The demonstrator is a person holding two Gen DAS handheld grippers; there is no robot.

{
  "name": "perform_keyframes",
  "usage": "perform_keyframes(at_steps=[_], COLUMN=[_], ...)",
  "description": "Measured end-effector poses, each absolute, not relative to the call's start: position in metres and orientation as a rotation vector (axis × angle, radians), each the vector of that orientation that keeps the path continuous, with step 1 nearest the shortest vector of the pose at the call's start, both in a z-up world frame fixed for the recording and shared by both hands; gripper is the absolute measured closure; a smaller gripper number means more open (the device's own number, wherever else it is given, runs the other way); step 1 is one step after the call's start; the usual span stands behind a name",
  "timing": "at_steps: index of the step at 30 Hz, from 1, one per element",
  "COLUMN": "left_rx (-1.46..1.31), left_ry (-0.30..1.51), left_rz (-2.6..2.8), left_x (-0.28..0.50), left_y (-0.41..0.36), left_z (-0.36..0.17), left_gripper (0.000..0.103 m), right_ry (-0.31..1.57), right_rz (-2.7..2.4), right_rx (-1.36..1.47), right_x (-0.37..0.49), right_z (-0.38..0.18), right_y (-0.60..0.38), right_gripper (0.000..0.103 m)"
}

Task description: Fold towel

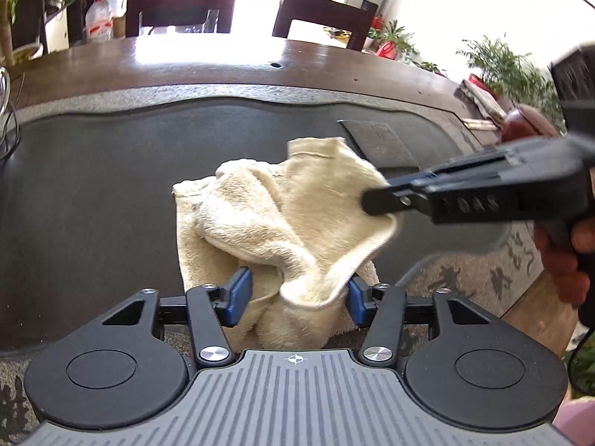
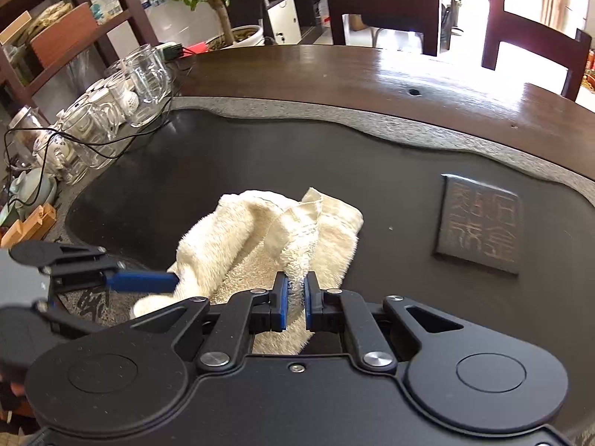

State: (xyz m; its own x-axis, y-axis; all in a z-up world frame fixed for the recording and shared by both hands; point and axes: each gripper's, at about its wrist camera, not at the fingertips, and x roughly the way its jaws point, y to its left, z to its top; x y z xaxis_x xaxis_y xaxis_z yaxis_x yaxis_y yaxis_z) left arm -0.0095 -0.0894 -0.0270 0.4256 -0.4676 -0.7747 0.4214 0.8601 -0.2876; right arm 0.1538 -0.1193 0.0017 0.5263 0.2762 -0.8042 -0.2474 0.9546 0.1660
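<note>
**Right has a towel edge pinched; left straddles a fold, not clamped**

Right gripper (image 2: 294,297): my fingers sit narrow on a thin fringe of the towel (image 2: 267,245), blue pads pressing the pile from both sides. I read that as a real pinch. The cloth rises from the pads and runs away from me toward the engraved plaque (image 2: 479,225), staying short of it.

Left gripper (image 1: 297,295): fingers stand wide, a rolled lip of towel (image 1: 282,223) bulging between them. Pads look beside the cloth, not biting. In the right wrist view one left finger lies flat against the near-left roll of the towel.

Towel is a crumpled heap on the dark stone tray (image 1: 93,193), left of the plaque, well apart from the glassware (image 2: 122,93) at the tray's far-left rim.

Key relation: the heap's long axis runs from my left gripper diagonally toward the plaque; the right gripper (image 1: 379,200) holds the plaque-side end, the left is at the near end. Both are at the cloth, the left nearer the loose bulk.

My call: left needs to close on a corner before any spread or fold. Corners are buried in the folds, so I can't tell which edge it would catch. Risk: grabbing two layers.
</note>
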Motion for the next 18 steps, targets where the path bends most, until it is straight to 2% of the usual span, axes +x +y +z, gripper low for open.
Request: perform_keyframes(at_steps=[5,18], left_rx=[-0.118,-0.229], left_ry=[0.999,0.994], left_rz=[-0.558,-0.555], left_x=[-0.002,0.019], left_y=[-0.079,-0.068], left_z=[-0.025,-0.020], left_gripper=[0.040,0.037], right_ry=[0.955,0.970], right_rz=[0.295,0.194], right_rx=[0.026,0.032], right_x=[0.143,0.114], right_z=[0.004,0.000], right_y=[-0.126,-0.157], right_gripper=[0.094,0.094])
